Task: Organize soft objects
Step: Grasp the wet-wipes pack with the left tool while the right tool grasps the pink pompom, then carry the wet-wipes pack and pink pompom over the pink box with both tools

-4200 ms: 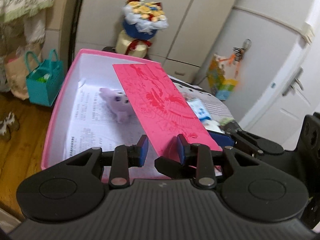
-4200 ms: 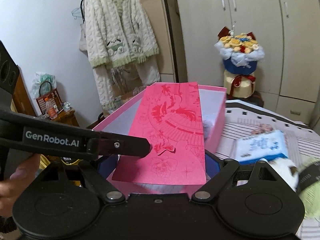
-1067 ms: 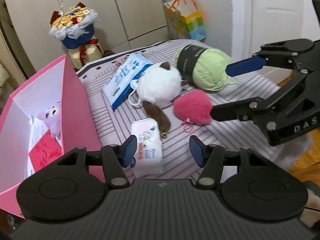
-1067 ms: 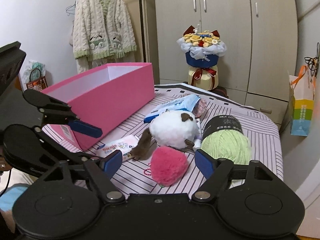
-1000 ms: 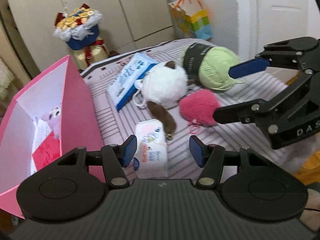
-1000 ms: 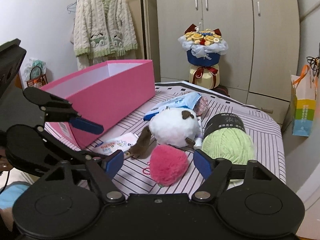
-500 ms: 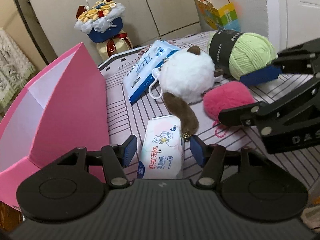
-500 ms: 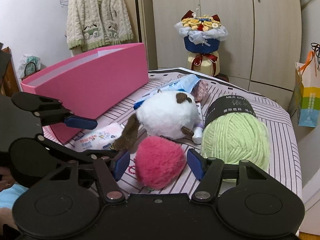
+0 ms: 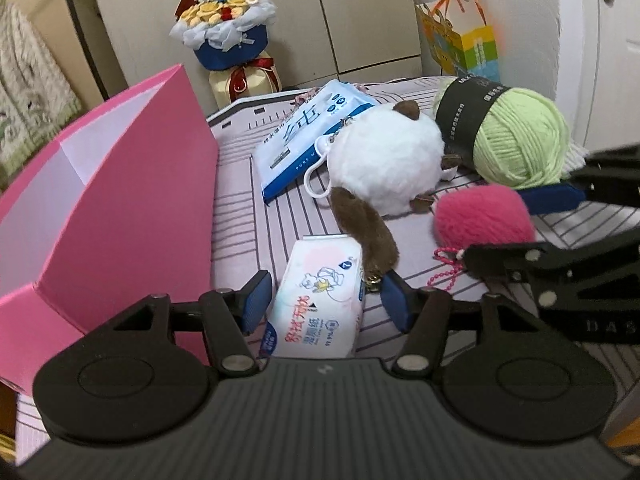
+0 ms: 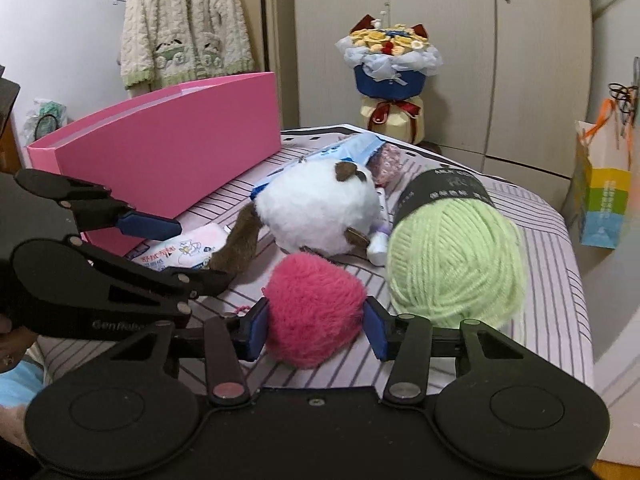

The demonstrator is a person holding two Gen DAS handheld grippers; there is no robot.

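Closing in on both targets at once now, compared with a second ago when the two grippers were hanging back over the bed. The right gripper [image 10: 316,322] has dropped so its blue pads sit either side of the pink pom-pom [image 10: 316,308], touching or very nearly, jaws narrowed to its width. I can't tell if it's actually squeezing yet.

The left gripper [image 9: 325,300] has slid forward too, jaws wide, straddling the wet-wipe pack [image 9: 320,312] with a gap on each side. From that pack, the pink box [image 9: 120,200] is at about 9 o'clock, the white plush ball [image 9: 384,164] at 1 o'clock with its brown tail [image 9: 366,236] lying against the pack's far corner, and the green yarn [image 9: 516,136] out past 2 o'clock.

So I'd say the hunting part is done and the grab is next: pinch both, then lift them over to the box. Watch that tail, it might drag along with the pack.
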